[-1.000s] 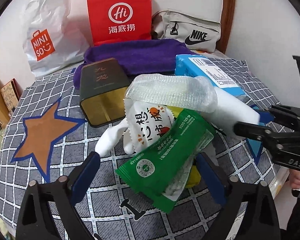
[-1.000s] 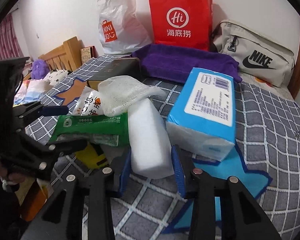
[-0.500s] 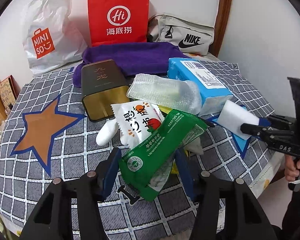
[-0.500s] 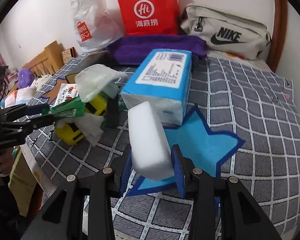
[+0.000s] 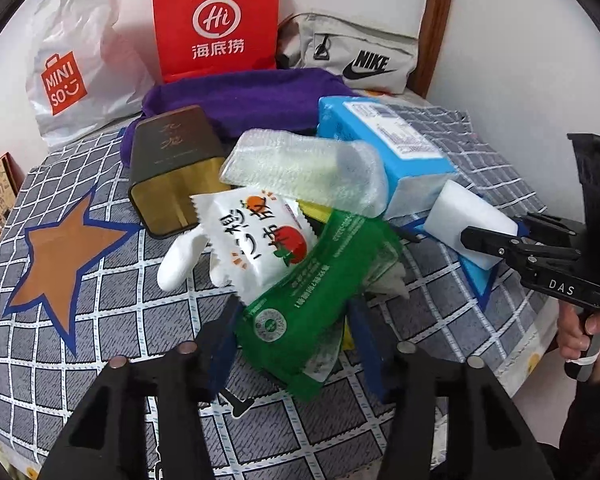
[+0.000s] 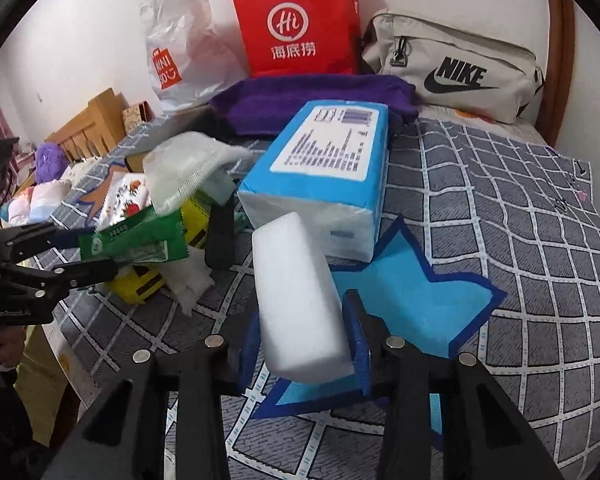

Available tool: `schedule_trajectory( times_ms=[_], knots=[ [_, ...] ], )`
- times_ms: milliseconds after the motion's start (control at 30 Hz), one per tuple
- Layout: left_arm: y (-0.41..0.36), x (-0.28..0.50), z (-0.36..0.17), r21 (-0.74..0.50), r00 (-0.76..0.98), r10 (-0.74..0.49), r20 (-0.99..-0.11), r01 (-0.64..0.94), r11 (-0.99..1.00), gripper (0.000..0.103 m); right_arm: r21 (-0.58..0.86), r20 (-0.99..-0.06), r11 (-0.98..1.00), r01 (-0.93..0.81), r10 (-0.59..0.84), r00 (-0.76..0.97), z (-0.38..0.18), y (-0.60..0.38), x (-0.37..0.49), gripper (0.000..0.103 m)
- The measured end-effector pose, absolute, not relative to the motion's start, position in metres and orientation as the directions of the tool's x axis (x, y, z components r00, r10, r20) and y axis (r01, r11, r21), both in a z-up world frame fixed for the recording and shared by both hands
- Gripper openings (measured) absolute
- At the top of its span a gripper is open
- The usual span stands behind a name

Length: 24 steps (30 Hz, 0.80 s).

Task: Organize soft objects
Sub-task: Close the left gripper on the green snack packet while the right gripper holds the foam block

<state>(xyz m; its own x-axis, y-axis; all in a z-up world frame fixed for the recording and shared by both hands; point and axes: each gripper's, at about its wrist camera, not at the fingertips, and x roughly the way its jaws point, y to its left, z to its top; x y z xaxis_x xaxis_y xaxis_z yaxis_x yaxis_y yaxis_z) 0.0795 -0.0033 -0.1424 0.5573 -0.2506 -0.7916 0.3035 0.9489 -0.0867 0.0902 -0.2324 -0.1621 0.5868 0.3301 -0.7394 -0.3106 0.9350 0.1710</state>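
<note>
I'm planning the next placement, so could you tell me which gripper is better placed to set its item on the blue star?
Right. The right gripper holds the white sponge directly over the blue star, while the left gripper holds the green packet over the clutter.

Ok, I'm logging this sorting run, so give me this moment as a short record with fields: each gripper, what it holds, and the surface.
left gripper: shut on green packet
right gripper: shut on white sponge block
sponge position: above blue star
pile: white snack packet, mesh pouch, blue tissue pack
surface: grey checked cloth
</note>
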Motion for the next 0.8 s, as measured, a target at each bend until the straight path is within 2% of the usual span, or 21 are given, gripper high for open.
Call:
schedule_trajectory(
  times_ms=[433,567,800],
  knots=[
    [0.024,0.079,-0.115,-0.151,0.606,-0.285,-0.743,0.264,0.953,0.037,0.164,-0.721,0.928,-0.335,0.345,0.601,-0.143,-0.227,0.086,0.039],
    [0.032,0.079,-0.107,-0.192,0.611,-0.325,-0.722,0.275,0.942,0.024,0.159,-0.714,0.924,-0.347,0.351,0.606,-0.135,-0.227,0.083,0.039],
    [0.027,0.086,-0.12,-0.187,0.574,-0.322,-0.752,0.283,0.941,0.024,0.159,-0.727,0.924,-0.349,0.348,0.592,-0.137,-0.224,0.085,0.039]
  ],
)
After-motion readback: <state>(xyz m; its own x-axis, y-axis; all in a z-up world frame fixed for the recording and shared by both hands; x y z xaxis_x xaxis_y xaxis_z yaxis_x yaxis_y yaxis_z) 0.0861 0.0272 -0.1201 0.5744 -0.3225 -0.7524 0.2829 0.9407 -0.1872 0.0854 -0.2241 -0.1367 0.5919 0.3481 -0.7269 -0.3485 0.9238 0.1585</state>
